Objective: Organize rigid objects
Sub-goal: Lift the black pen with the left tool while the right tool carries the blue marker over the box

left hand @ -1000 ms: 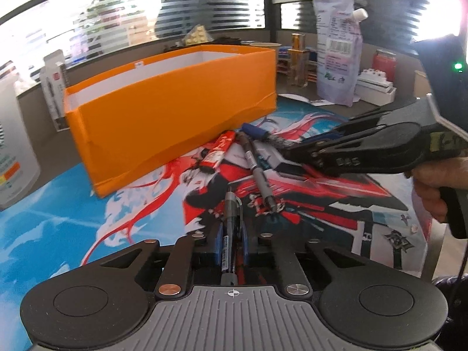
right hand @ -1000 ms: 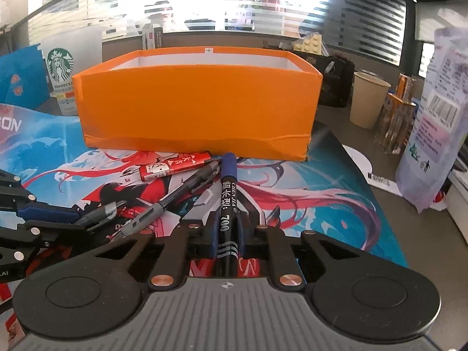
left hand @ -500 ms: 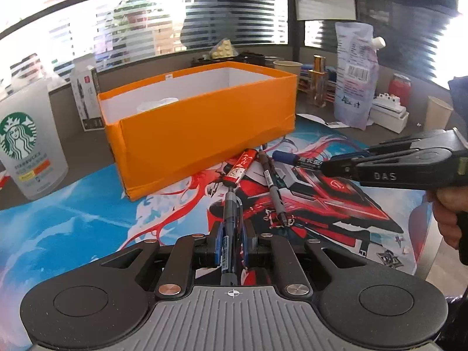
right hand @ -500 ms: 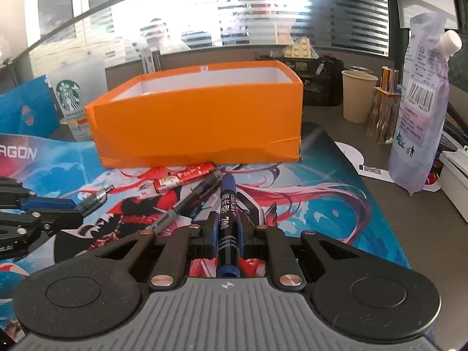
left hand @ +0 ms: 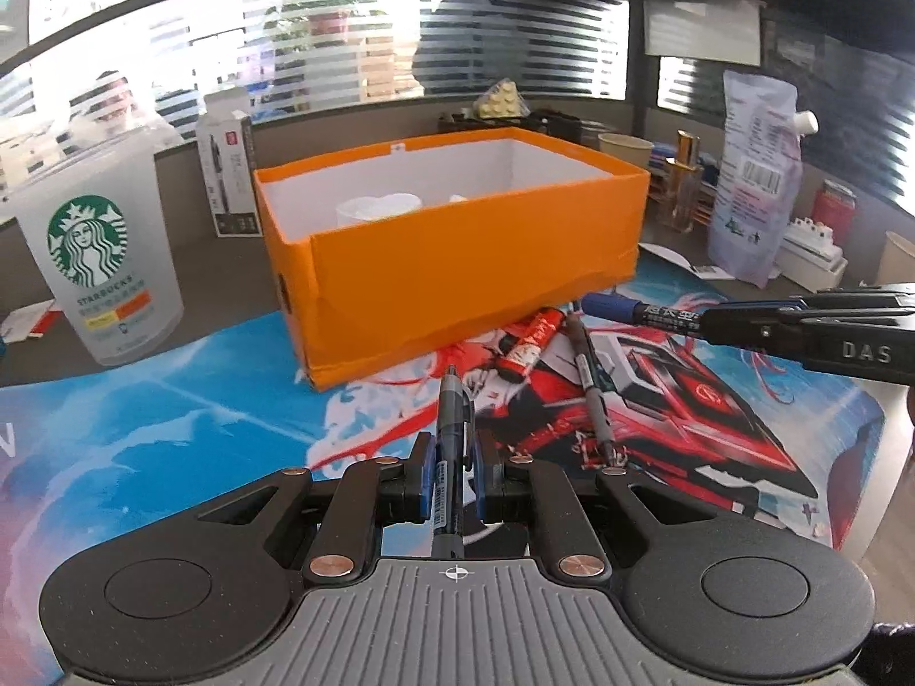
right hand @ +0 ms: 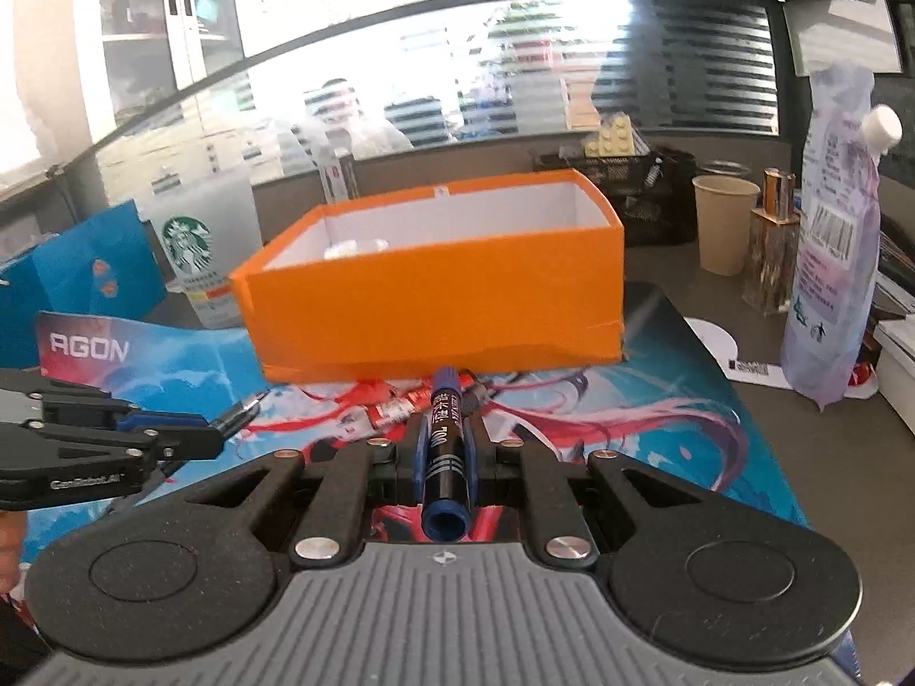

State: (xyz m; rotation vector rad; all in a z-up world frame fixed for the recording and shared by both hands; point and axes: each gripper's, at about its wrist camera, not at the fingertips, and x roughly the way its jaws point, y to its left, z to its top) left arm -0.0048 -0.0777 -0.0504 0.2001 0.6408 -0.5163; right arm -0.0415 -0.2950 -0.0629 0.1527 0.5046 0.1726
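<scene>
Ahead, orange box [left hand: 469, 263]; left tongs [left hand: 452, 474] clamp pen [left hand: 453, 434], right tongs [right hand: 443, 457] marker [right hand: 443, 440].

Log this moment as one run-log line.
left tongs: shut on dark pen | right tongs: shut on blue marker | orange box: ahead | red pen: on mat

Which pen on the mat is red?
The short red pen lying beside the orange box. The grey pen next to it is longer and dark.
</scene>
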